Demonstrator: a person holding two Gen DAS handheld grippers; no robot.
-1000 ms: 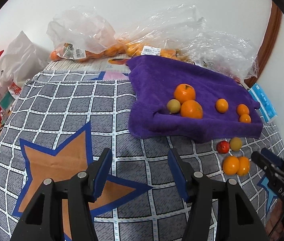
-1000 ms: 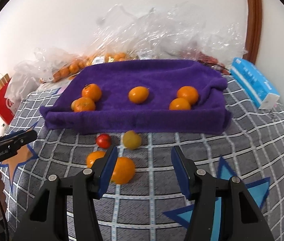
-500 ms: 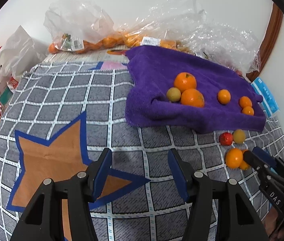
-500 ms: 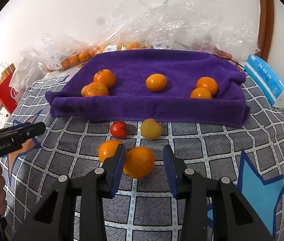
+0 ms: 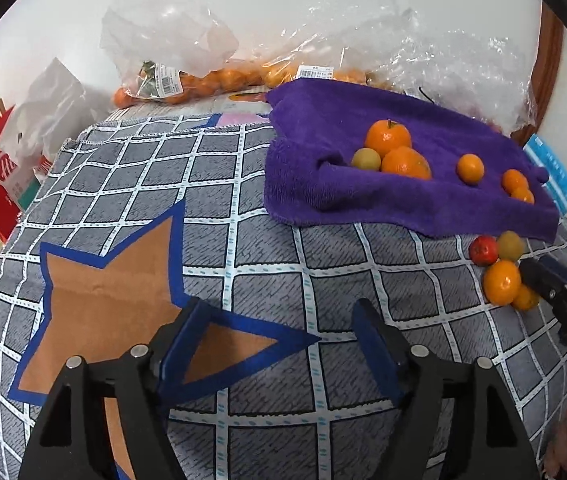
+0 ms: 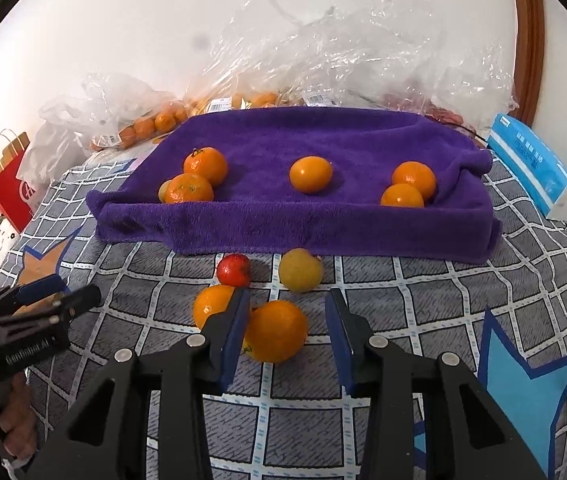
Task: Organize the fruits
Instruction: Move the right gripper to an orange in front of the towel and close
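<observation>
The right gripper (image 6: 287, 322), jaws opening, straddles an orange (image 6: 276, 330) touching its left pad, just short of the purple towel (image 6: 283, 224); the left gripper (image 5: 279, 340), opening on nothing, sits farther off.

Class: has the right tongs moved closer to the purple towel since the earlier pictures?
Yes. The right tongs moved forward toward the purple towel, now straddling an orange.

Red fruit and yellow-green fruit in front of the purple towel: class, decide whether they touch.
Apart. The right wrist view shows a strip of checked cover between the red fruit and the yellow-green fruit.
</observation>
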